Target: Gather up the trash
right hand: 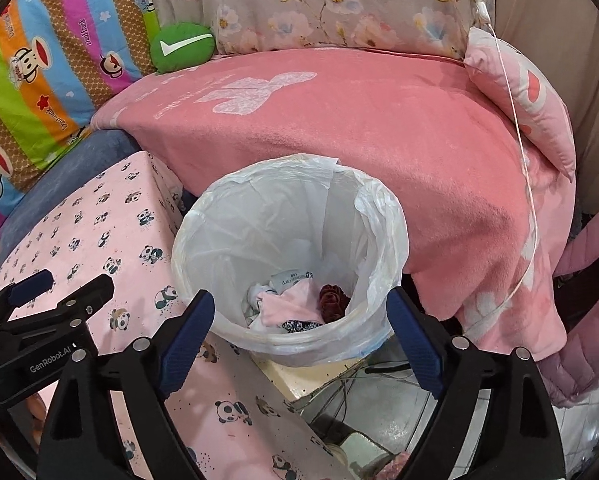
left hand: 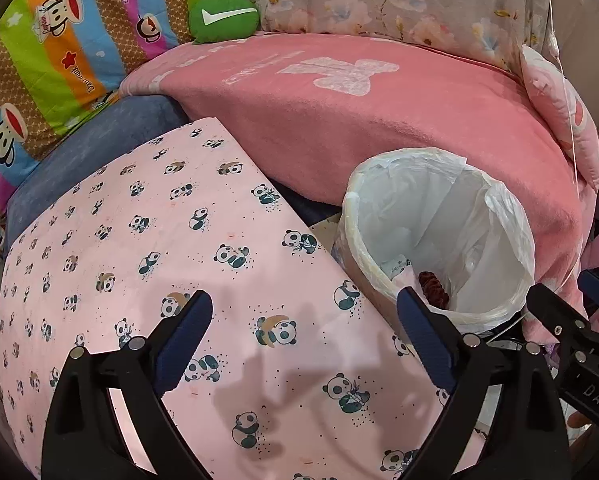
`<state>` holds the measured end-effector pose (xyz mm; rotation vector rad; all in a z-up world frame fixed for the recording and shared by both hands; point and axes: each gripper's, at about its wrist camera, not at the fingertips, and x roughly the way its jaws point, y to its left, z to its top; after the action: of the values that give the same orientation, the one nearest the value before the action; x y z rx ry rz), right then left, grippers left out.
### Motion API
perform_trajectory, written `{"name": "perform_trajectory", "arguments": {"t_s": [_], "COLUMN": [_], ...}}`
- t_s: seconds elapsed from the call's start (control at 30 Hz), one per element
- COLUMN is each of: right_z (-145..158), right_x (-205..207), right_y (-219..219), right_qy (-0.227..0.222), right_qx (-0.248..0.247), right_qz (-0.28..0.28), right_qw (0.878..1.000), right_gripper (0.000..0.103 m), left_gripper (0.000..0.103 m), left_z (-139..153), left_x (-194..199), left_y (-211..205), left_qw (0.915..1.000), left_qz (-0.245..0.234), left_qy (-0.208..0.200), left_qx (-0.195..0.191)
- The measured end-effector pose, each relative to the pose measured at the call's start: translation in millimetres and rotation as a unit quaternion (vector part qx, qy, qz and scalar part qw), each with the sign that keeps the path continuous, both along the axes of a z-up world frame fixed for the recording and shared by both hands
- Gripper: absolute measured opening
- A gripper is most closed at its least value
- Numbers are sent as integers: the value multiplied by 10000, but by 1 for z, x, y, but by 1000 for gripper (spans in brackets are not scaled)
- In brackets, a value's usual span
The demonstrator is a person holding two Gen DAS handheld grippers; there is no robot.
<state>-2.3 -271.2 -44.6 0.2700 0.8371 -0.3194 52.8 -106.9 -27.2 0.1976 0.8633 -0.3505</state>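
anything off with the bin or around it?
Nothing spilled. The trash bin stands upright, liner folded over its rim, trash lying inside at the bottom. The panda-print surface beside it looks clear. Both grippers are open and empty.

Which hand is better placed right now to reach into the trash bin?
Right. The right gripper hangs open directly over the bin, the trash visible between its fingers. The left gripper, also open, sits over the panda cloth, bin off to its side.

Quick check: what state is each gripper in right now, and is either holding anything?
Left gripper: open, nothing between its fingers, over the panda-print cloth.
Right gripper: open, empty, above the lined trash bin.
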Motion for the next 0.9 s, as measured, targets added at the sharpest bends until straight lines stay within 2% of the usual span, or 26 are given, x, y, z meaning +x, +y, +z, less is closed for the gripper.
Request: {"name": "perform_trajectory", "arguments": {"t_s": [0.17, 0.47, 0.53, 0.9], "right_z": [-2, -8, -9, -5], "right_x": [-4, -17, -20, -23], "right_y": [3, 10, 11, 7], "right_qy": [125, 109, 92, 31], "right_qx": [-138, -301, -346, -385], "right_qz": [39, -57, -87, -170], "right_qw": [9998, 9995, 9993, 9991], "right_gripper": [92, 93, 98, 98], "left_gripper": [90, 90, 91, 93], "left_z": [-3, -6, -6, -9], "left_x": [-5, -9, -10, -15], "left_y": [1, 3, 3, 1], "left_qw": [9999, 9999, 9999, 9999], "left_qz": [22, 30, 29, 12], "left_qy": [-32, 12, 25, 112], "left_qx": [102, 144, 154, 116]}}
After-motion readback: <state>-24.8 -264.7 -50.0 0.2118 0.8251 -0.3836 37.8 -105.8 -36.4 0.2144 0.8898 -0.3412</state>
